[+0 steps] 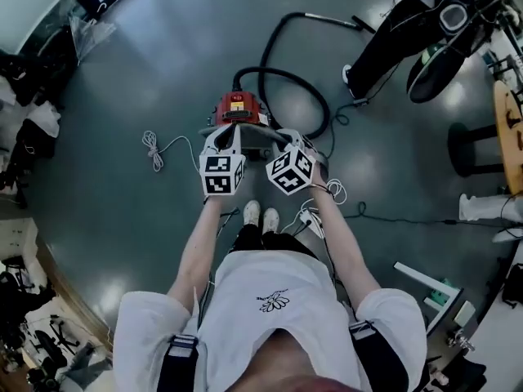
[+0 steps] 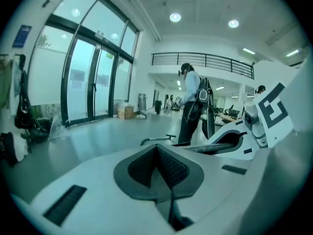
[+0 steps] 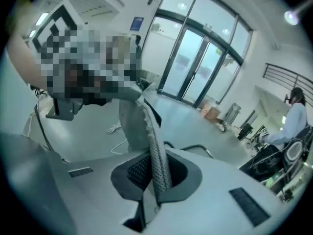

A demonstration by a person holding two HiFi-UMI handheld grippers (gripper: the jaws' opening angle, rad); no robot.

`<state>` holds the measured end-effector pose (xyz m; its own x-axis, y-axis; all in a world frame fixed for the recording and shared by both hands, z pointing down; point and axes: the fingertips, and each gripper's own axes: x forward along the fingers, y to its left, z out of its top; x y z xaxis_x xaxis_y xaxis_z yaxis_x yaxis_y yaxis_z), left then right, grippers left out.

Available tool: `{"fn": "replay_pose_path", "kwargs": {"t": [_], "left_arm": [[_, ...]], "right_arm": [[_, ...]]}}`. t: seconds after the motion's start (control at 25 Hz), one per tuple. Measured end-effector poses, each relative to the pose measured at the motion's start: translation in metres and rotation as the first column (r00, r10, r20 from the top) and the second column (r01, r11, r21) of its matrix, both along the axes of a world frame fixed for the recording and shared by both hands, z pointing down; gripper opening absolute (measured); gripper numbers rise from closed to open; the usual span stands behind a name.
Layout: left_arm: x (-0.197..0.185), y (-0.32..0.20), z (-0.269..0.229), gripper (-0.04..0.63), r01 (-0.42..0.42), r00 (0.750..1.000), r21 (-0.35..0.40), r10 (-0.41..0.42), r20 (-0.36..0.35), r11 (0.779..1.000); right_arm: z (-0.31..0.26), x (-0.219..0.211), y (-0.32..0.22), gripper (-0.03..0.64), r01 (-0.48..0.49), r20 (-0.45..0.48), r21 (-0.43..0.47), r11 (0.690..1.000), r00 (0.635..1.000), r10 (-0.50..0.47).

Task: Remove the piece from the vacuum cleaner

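The red vacuum cleaner (image 1: 238, 107) sits on the floor just ahead of the person's feet, and its black hose (image 1: 296, 88) loops off to the right. Both grippers hang over its near side. My left gripper (image 1: 222, 140) (image 2: 159, 169) is shut with nothing between its pads. My right gripper (image 1: 288, 140) (image 3: 155, 182) is shut on a thin grey piece (image 3: 152, 146) with a mesh-textured edge. That piece rises up and to the left from the jaws, and a mosaic patch hides its top. Where the piece meets the vacuum is not visible.
A white cable (image 1: 155, 149) lies coiled on the floor left of the vacuum. More cables and a plug strip (image 1: 311, 216) lie by the feet. A seated person (image 1: 409, 23) and a stool (image 1: 470, 149) are at the right. Glass doors (image 2: 83, 77) and a standing person (image 2: 191, 106) are ahead.
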<state>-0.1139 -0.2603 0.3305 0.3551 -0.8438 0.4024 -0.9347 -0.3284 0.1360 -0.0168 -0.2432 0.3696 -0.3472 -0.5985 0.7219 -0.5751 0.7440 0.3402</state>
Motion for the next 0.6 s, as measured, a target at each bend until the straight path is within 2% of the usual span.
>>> {"fn": "replay_pose_path", "kwargs": {"t": [0.12, 0.24, 0.32, 0.44, 0.6], "left_arm": [[0.006, -0.002, -0.068, 0.005, 0.021, 1.000, 0.143, -0.020, -0.015, 0.990], [-0.004, 0.002, -0.115, 0.005, 0.045, 0.999, 0.263, -0.045, -0.004, 0.964], [-0.016, 0.005, -0.145, 0.005, 0.069, 0.997, 0.334, -0.071, -0.007, 0.940], [-0.033, 0.010, -0.190, 0.005, 0.124, 0.992, 0.423, -0.113, -0.050, 0.898], [-0.042, 0.021, -0.226, 0.005, 0.168, 0.986, 0.501, -0.142, -0.089, 0.849]], "right_arm": [[-0.073, 0.009, -0.018, 0.021, -0.072, 0.077, 0.171, 0.983, 0.995, 0.060], [-0.128, 0.009, -0.023, 0.023, -0.111, 0.146, 0.309, 0.944, 0.987, 0.068], [-0.161, 0.009, -0.023, 0.023, -0.139, 0.200, 0.362, 0.922, 0.977, 0.069], [-0.211, 0.011, -0.025, 0.023, -0.194, 0.298, 0.413, 0.890, 0.952, 0.069], [-0.252, 0.016, -0.019, 0.023, -0.256, 0.417, 0.452, 0.855, 0.907, 0.051]]}}
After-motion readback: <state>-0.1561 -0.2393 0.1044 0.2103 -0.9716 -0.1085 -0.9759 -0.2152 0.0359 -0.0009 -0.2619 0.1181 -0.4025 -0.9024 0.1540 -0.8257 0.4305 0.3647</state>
